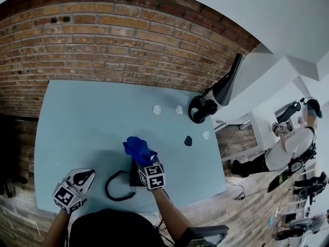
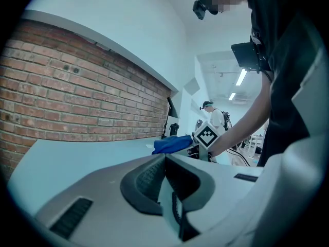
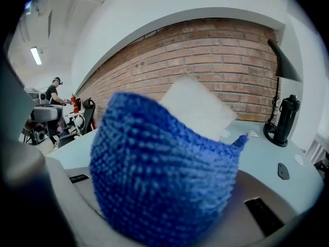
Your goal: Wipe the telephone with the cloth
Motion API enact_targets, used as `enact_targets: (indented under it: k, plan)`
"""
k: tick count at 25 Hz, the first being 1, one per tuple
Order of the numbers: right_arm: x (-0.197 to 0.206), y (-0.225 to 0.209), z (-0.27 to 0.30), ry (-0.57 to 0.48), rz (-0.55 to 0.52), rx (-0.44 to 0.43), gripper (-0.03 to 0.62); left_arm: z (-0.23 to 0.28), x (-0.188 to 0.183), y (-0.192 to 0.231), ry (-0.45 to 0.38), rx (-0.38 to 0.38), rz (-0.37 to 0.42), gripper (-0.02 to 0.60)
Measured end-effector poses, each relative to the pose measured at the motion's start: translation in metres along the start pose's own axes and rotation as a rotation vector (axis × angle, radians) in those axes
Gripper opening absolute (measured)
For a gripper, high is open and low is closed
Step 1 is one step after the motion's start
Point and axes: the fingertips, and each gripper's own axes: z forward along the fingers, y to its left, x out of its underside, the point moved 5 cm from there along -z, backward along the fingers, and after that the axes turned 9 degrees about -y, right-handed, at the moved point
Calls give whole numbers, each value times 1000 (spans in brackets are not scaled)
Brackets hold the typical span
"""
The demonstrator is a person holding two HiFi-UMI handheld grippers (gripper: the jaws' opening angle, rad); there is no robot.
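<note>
1. Work surface: a pale blue table (image 1: 82, 122) stands flush against a red brick wall (image 1: 103, 30). A white wall and ceiling rise above the brickwork.
2. Right gripper (image 1: 148, 163): the jaws are closed on a blue cloth (image 1: 138, 148). The bunched cloth fills the right gripper view and hides the jaw tips.
3. Left gripper (image 1: 82, 179): it is held over the near left part of the table. The jaws are brought together with nothing between them.
4. Telephone (image 1: 134, 175): a dark unit near the front edge of the table, directly beneath the right gripper and largely covered by it. Its black cord (image 1: 117, 187) loops out to the left, between the two grippers.
5. Other items on the table: a black desk lamp (image 1: 218, 94) at the far right corner; three small white pieces (image 1: 157, 109) and one small dark piece (image 1: 188, 141) scattered near it, well apart from the telephone.
6. Room: to the right of the table, a second person (image 1: 293, 140) stands among dark equipment. Strip lights (image 2: 241, 77) run along the ceiling.
</note>
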Motion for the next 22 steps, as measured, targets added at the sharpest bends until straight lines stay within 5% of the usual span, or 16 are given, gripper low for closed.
enact_targets:
  k: [22]
  plan:
    - [32, 18, -22, 19, 22, 12, 132, 5, 11, -10, 5, 40, -1, 21]
